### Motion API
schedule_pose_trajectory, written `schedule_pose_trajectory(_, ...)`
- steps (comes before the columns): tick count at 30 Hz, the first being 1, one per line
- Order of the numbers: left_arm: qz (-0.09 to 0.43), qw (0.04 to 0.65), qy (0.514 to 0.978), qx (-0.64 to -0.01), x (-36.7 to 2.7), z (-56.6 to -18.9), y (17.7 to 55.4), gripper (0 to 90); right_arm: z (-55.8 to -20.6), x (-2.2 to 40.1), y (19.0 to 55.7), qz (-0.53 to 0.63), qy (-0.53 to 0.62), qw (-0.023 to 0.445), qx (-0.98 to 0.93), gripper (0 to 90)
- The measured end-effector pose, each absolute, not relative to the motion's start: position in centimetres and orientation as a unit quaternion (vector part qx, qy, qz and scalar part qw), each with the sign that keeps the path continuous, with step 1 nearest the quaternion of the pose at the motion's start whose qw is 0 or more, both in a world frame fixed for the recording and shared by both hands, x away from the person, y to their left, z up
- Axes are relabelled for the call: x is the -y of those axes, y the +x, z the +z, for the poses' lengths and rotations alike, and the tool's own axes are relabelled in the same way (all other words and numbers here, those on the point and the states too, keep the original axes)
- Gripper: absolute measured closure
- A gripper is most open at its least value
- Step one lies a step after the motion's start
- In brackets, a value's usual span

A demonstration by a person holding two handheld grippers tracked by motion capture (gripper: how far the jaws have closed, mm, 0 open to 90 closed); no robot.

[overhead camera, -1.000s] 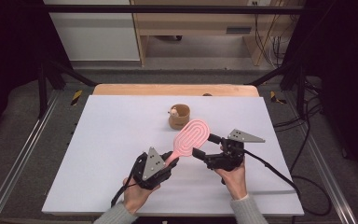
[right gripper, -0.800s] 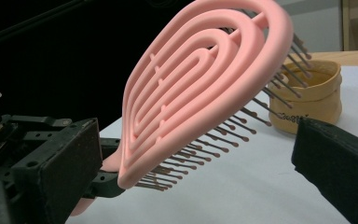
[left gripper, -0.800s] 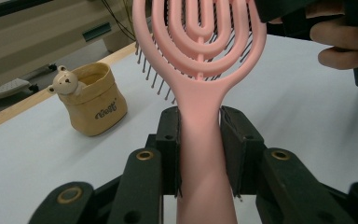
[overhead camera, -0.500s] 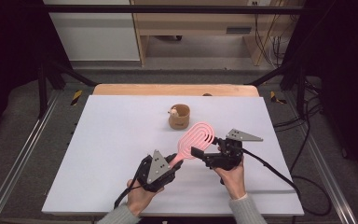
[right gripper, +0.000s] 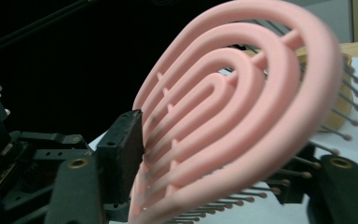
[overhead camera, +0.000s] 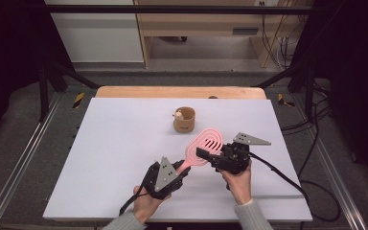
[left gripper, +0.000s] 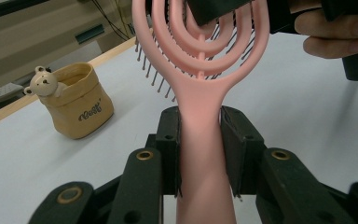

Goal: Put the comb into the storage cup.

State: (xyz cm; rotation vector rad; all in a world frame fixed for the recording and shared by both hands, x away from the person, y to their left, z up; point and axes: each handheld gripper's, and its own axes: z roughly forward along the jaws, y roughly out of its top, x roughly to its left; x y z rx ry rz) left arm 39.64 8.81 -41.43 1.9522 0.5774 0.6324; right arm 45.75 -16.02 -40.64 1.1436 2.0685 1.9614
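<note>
While the pink hairbrush [overhead camera: 202,147] hangs above the worktop [overhead camera: 115,158], the left gripper [overhead camera: 176,168] clamps its handle and the right gripper [overhead camera: 202,154], jaws just closing, pinches its blurred head, which hides one jaw and most of the cup [overhead camera: 184,120].

Hairbrush [left gripper: 200,84] head cut off above

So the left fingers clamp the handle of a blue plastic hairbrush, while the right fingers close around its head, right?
Not quite: the looped plastic hairbrush is pink, not blue, as the left gripper view shows plainly. The rest holds: the left fingers clamp its handle, and the right fingers, which have just been closing, sit on either side of its head.
</note>
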Motion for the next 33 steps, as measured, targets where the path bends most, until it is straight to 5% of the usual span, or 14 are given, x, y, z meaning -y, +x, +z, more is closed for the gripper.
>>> schedule_pose_trajectory(9, 0.252, 0.477, 0.806, -0.246, -8.8, -41.8, 40.0, 69.4, -40.2, 16.4, 45.5, 0.657, 0.362, 0.011, -0.661, 52.7)
schedule_pose_trajectory(33, 0.247, 0.454, 0.820, -0.245, -8.3, -42.8, 40.5, 69.3, -40.2, 16.1, 45.4, 0.650, 0.364, -0.041, -0.666, 63.5)
